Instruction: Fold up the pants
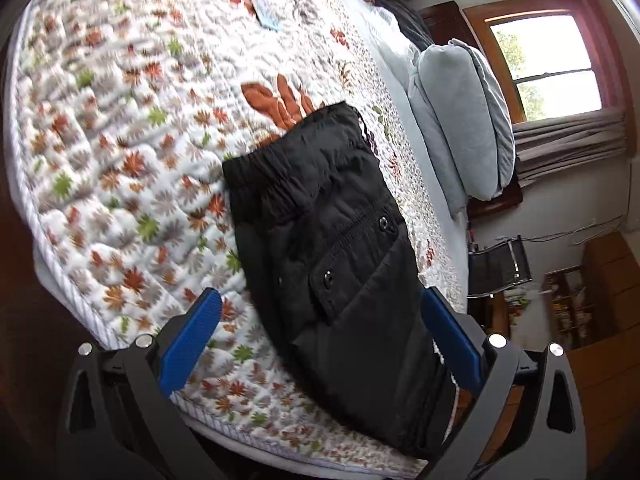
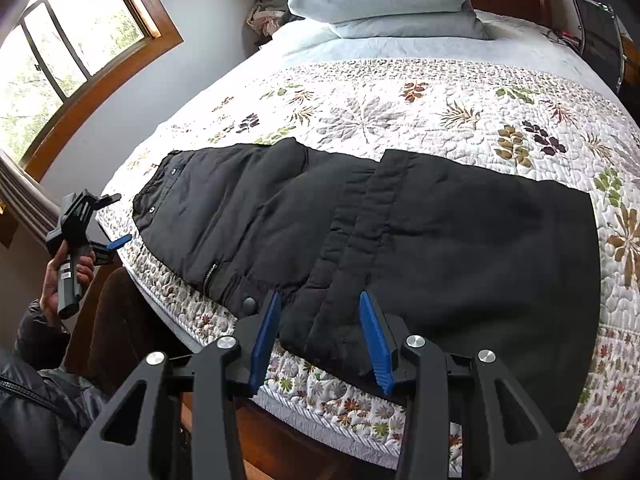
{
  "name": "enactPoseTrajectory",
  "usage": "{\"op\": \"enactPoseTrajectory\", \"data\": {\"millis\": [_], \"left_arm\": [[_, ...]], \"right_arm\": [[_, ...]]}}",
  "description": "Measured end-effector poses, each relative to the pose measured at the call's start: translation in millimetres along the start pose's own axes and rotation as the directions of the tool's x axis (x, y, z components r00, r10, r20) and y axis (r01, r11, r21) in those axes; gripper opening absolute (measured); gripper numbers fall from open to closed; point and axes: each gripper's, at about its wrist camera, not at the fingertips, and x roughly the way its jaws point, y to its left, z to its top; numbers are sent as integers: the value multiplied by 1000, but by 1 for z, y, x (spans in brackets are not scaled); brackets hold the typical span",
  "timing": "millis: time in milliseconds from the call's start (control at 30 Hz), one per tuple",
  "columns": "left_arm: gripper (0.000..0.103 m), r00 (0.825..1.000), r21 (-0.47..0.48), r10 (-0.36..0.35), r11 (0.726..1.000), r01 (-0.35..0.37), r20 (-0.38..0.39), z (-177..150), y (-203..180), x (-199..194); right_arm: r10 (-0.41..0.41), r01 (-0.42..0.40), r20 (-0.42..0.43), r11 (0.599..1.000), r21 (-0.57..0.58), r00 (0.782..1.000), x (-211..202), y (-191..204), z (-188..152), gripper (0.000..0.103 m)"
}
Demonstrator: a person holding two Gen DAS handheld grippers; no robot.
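Left wrist view: the left gripper (image 1: 320, 312) is standing wide open, its two blue pads (image 1: 191, 340) well apart and gripping nothing. It is tilting down over the near edge of the bed (image 1: 52, 256). The black pants (image 1: 332, 248) are lying between and beyond the pads, with the elastic waistband at the far end and two snap buttons showing on the fabric. The right-hand pad is sitting just beside the edge of the pants; contact cannot be confirmed. The pants are resting on a white quilt (image 1: 120, 140) printed with leaves. Grey pillows (image 1: 460, 120) are stacked at the head of the bed, and a wood-framed window (image 1: 548, 64) is showing beyond them.

Right wrist view: the right gripper (image 2: 318, 300) is standing partly open, with no fabric pinched between its blue pads (image 2: 264, 340). It is pointing down at the near edge of the pants (image 2: 400, 232), where a folded layer is lying over the middle of the garment. The pants are stretching sideways across the quilt (image 2: 400, 112), waistband toward the left. At the far left, a hand (image 2: 56, 276) is holding the left gripper (image 2: 110, 224) close to the waistband end, off the corner of the bed (image 2: 224, 328).
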Motion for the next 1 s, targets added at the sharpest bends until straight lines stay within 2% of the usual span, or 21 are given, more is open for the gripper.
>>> {"op": "enactPoseTrajectory", "data": {"millis": [100,333,700,1000], "left_arm": [[99,998,-51,-53,997,51,-28,-1,6,8],[99,995,-124,-87,989,81,-43,6,20,21],[99,985,-156,-147,979,133,-85,12,14,51],[99,980,-167,-174,973,157,-98,16,8,61]], "right_arm": [[-2,2,-6,1000,-3,1000,1,1,-2,43],[-10,10,2,1000,6,1000,-2,-3,-1,43],[-43,40,25,994,102,999,-10,-34,-6,43],[-68,61,33,984,166,997,-10,-58,-11,43]]}}
